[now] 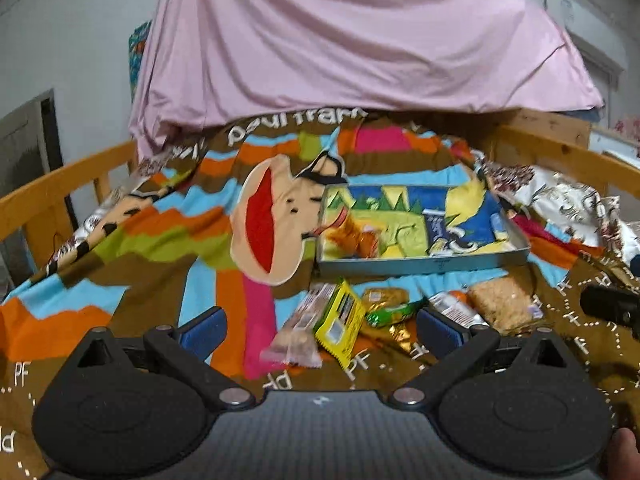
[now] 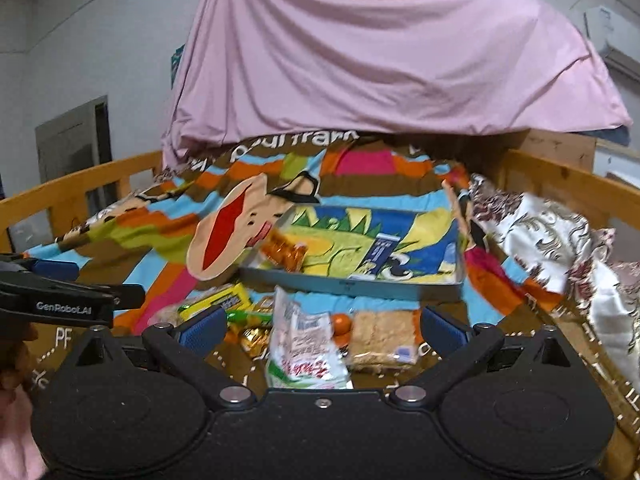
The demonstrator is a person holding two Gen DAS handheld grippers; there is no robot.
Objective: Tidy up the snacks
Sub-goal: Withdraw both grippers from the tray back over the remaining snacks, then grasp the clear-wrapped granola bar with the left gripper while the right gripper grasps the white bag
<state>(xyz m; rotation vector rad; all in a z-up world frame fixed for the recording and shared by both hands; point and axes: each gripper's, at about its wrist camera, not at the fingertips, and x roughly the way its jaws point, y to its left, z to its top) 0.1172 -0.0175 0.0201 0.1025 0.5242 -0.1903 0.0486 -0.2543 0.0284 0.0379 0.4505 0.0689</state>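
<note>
The left gripper point(image 1: 320, 326) and the right gripper point(image 2: 320, 324) are both held with fingers wide apart, nothing between them. The snacks point(image 2: 304, 336) are heaped on the colourful blanket point(image 1: 160, 240) just ahead of both grippers. Beyond the heap, a shallow tray point(image 1: 424, 266) is placed, with two packets inside.

Black left gripper point(image 1: 320, 326), blue ribbed pads point(image 1: 206, 330), silver pivot screws, possibly pink sleeve.
</note>
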